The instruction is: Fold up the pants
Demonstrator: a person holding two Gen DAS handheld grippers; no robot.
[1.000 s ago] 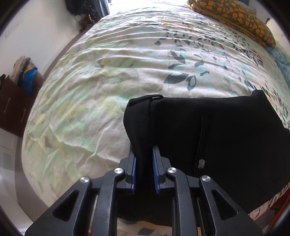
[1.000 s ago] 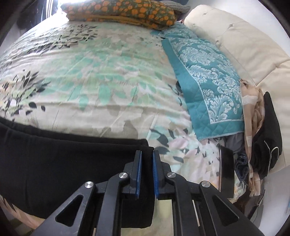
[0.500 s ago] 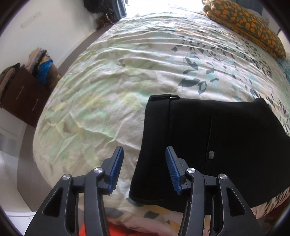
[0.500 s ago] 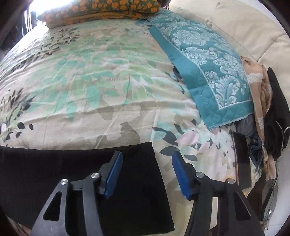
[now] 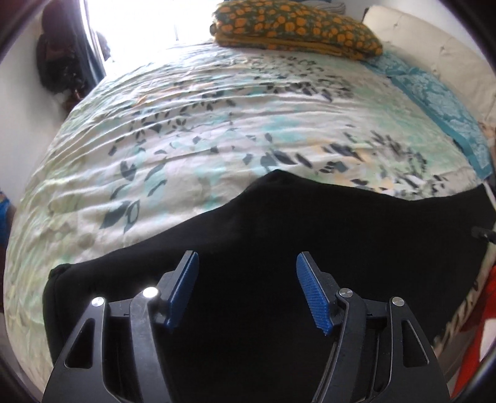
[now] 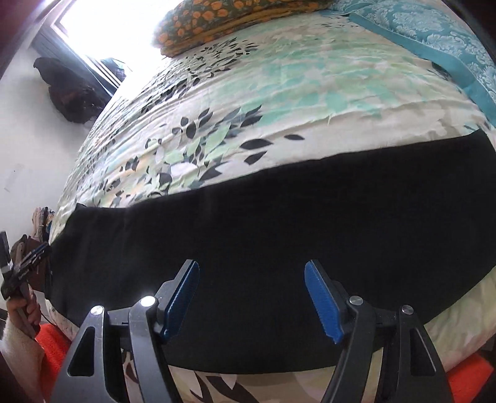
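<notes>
Black fabric: the pants [image 5: 279, 235] are laid flat as a long band across the near edge of the bed, seen in both wrist views [image 6: 279, 223]. In the left view the far edge of the cloth is humped to a peak at mid-frame, and a rounded corner is seen at lower left. In the right view the far edge is straighter, and the near edge is seen just short of the bed's side.

The left gripper [image 5: 246, 286] is held over the pants with jaws wide apart, nothing between the blue pads [image 5: 183, 288]. The right gripper [image 6: 251, 296] is likewise spread wide over the cloth, pads [image 6: 322, 302] clear of it; contact with the fabric cannot be told in either view.

The pants are backed by a leaf-print bedsheet [image 5: 217, 124], wrinkled, in cream, teal and dark blue. An orange-dotted pillow [image 5: 294, 28] is placed at the far end of the bed, with a teal patterned quilt [image 5: 440, 102] along the right side and a cream padded headboard [image 5: 434, 40] beyond it. A bright window [image 6: 108, 24] is seen at upper left in the right view, with a dark bag [image 6: 74, 96] on the floor beneath. At the left edge of that view the other gripper's handle is seen gripped by a hand [image 6: 23, 310]. Orange-red cloth [image 6: 52, 347] is seen below the bed edge.
</notes>
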